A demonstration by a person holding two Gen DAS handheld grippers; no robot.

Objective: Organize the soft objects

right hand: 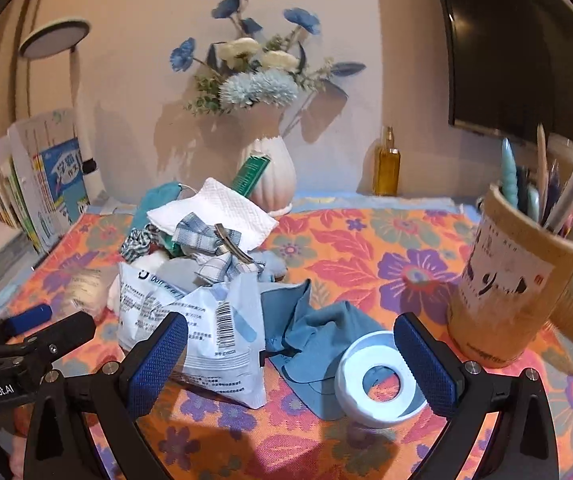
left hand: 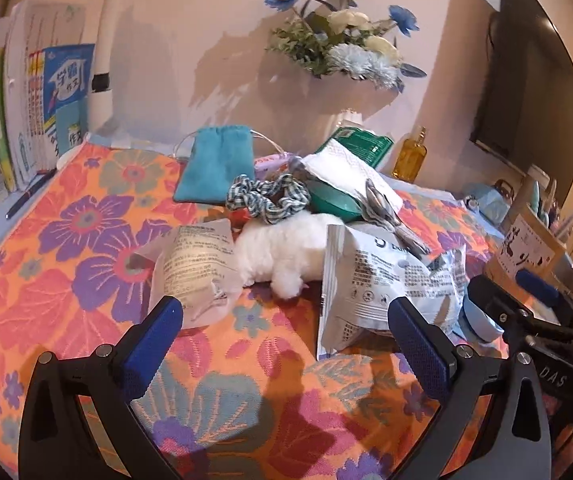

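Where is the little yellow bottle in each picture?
Left wrist view: the yellow bottle stands at the back right of the table, by the wall, right of the green packet.
Right wrist view: the yellow bottle stands at the back, right of centre, against the wall, right of the white vase.
Shared landmark: the blue and white flowers, up and to the left of the bottle in both views.

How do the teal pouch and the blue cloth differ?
The teal drawstring pouch lies flat and smooth at the far side of the pile; the blue cloth lies crumpled at the near side. The pouch is a brighter teal, with a gathered top; the cloth is a duller grey-blue, a plain sheet. The cloth touches the white ring; the pouch borders the checked scrunchie. Both rest on the floral tablecloth.
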